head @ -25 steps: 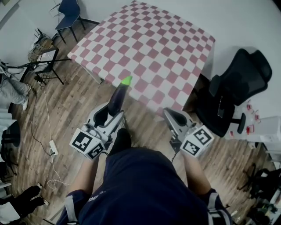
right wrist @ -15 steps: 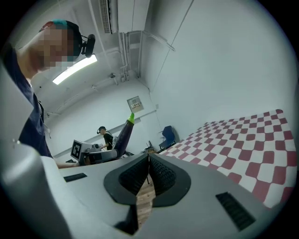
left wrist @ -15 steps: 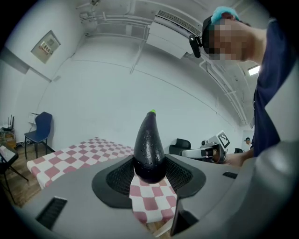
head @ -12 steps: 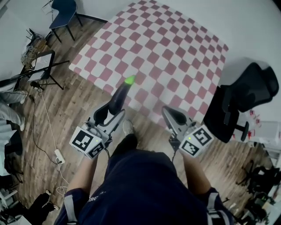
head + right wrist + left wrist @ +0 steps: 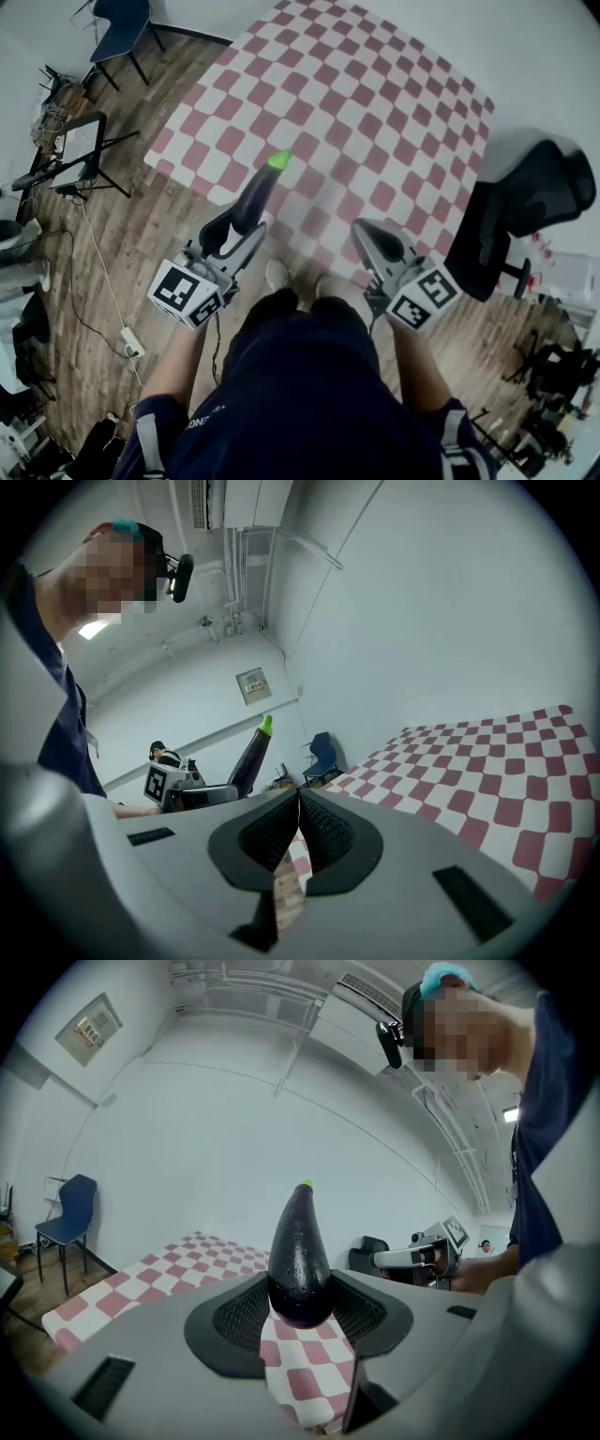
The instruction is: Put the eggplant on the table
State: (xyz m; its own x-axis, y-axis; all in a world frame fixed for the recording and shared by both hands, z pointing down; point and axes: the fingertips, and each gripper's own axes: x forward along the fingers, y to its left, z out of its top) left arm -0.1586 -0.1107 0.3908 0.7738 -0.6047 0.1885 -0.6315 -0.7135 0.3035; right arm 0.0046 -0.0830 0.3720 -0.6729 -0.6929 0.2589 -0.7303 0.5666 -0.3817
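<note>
A dark purple eggplant (image 5: 256,193) with a green tip stands upright in my left gripper (image 5: 236,225), whose pads press on its thick lower end (image 5: 300,1274). Its tip hangs over the near edge of the red-and-white checked table (image 5: 375,112). In the right gripper view the eggplant (image 5: 251,755) shows at the left, above the left gripper's marker cube. My right gripper (image 5: 375,246) is shut with nothing in it, its pads touching (image 5: 298,829), just short of the table's near edge. The table (image 5: 202,1260) stretches ahead in the left gripper view.
A black office chair (image 5: 525,216) stands right of the table. A blue chair (image 5: 117,23) is at the far left corner, with a stand (image 5: 80,155) and a cable with power strip (image 5: 129,342) on the wooden floor at the left. The person's shoes (image 5: 277,275) are close to the table edge.
Both grippers and the person have come forward to the table. The eggplant's tip, a second ago short of the edge, is now over the tablecloth. Grips are unchanged.
</note>
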